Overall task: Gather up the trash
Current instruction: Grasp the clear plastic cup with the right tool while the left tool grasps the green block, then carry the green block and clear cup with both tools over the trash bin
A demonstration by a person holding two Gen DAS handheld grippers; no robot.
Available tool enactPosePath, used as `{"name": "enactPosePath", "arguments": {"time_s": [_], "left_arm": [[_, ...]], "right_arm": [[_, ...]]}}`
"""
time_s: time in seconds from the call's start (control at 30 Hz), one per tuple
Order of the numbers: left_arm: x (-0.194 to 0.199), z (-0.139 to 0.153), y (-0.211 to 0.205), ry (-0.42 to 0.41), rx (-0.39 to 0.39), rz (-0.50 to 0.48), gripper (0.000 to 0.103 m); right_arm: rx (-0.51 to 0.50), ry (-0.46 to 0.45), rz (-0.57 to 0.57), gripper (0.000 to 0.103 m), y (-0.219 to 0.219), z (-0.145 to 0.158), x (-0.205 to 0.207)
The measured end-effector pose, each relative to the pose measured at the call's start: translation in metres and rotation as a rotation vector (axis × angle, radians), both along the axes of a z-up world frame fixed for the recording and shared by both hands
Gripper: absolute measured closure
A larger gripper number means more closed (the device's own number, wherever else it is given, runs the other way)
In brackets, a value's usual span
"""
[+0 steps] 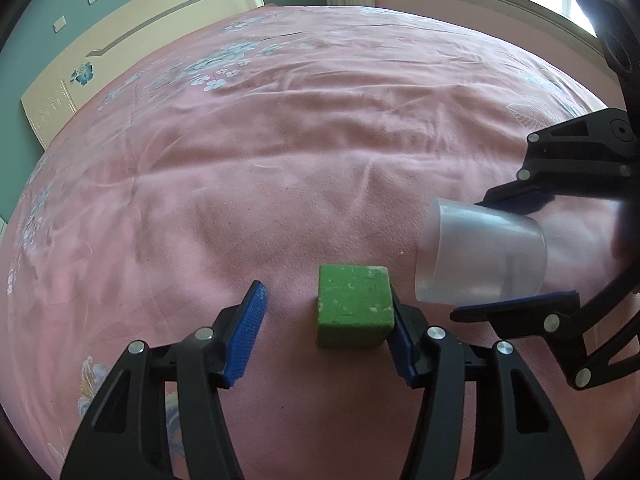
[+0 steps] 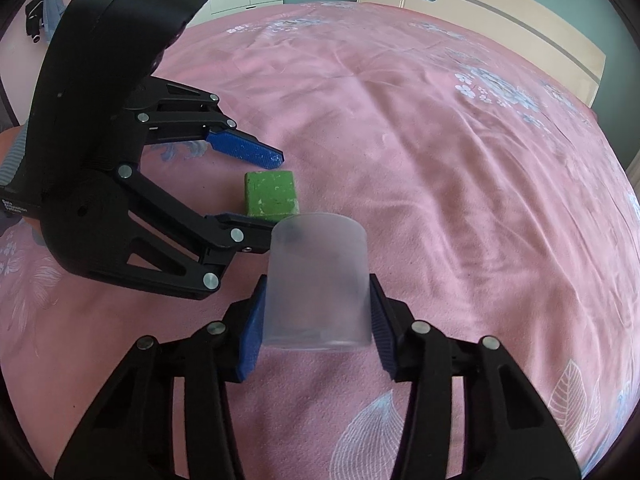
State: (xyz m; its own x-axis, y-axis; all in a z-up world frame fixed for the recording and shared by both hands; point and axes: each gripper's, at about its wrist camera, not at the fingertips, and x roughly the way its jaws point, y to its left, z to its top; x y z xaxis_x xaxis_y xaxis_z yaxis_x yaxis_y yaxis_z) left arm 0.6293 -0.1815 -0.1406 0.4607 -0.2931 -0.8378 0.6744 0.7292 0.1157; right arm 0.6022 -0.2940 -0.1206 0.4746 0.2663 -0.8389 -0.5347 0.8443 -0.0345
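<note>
Two grippers work over the pink bed (image 1: 280, 168). The right gripper (image 2: 316, 312) is clenched on a translucent plastic cup (image 2: 318, 284), held clear of the bedding. The left gripper (image 1: 326, 312) is spread wide around a green block (image 1: 354, 306), which lies on the bed touching its 3 o'clock finger (image 1: 400, 340). To grasp cleanly, I would centre the block between both fingers before closing, keeping the cup at 3 o'clock apart.
</note>
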Motion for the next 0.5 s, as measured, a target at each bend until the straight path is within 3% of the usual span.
{"name": "enactPosePath", "arguments": {"time_s": [0.23,0.5], "left_arm": [[-0.0030,-0.0007,-0.0044,0.020,-0.008,-0.007,0.070],[-0.0058,0.0021,-0.0066,0.018,0.002,0.009,0.071]], "right_arm": [[0.006,0.009,-0.006,0.055,-0.0021,-0.0002,-0.0003],[0.003,0.014,-0.004,0.055,-0.0037,0.0023,-0.0052]]}}
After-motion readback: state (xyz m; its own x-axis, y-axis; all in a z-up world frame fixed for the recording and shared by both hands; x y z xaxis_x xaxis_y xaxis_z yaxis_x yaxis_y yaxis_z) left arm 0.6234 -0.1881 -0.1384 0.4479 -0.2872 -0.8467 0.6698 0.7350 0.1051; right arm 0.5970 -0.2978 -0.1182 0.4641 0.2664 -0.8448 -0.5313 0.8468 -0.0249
